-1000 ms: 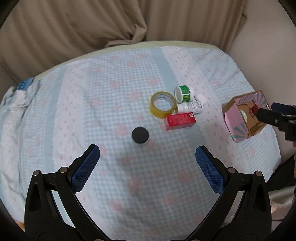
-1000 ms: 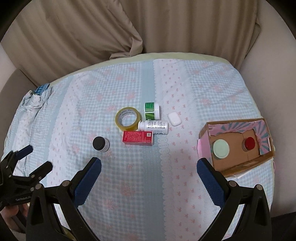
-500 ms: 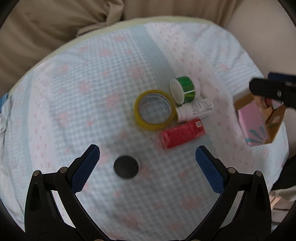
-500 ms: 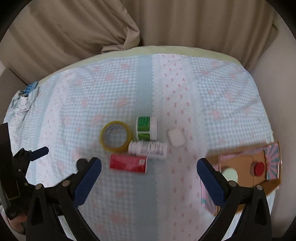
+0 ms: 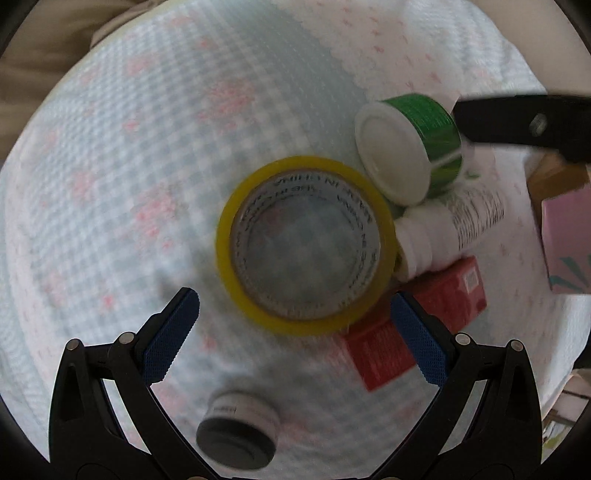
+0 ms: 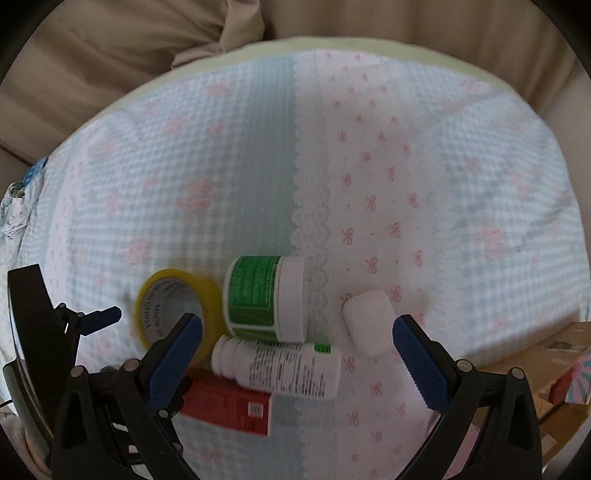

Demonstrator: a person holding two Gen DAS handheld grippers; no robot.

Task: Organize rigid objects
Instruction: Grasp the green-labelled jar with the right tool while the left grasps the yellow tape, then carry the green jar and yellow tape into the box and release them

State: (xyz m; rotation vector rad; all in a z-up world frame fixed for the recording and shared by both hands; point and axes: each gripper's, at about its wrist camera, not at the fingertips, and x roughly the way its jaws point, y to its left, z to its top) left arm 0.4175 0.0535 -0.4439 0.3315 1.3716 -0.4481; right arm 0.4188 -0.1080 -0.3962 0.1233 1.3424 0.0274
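Observation:
A yellow tape roll [image 5: 304, 243] [image 6: 173, 314] lies flat on the checked cloth. My left gripper [image 5: 295, 336] is open just above and in front of it. Beside the roll lie a green-labelled jar [image 5: 410, 144] [image 6: 266, 297], a white pill bottle [image 5: 450, 225] [image 6: 280, 367] and a red box [image 5: 413, 328] [image 6: 229, 406]. A black-lidded jar [image 5: 236, 432] stands between the left gripper's arms. My right gripper [image 6: 295, 358] is open, low over the bottle and the green jar. A small white case [image 6: 369, 321] lies to their right.
A pink and brown cardboard box [image 6: 546, 365] [image 5: 565, 240] stands at the right edge of the cloth. The right gripper's finger [image 5: 517, 122] reaches in at the upper right of the left wrist view. Beige bedding [image 6: 258, 33] lies behind.
Both grippers have moved forward and down toward the cluster. The tape roll now fills the left view, and the black-lidded jar has slid under the left gripper. Both stay open.

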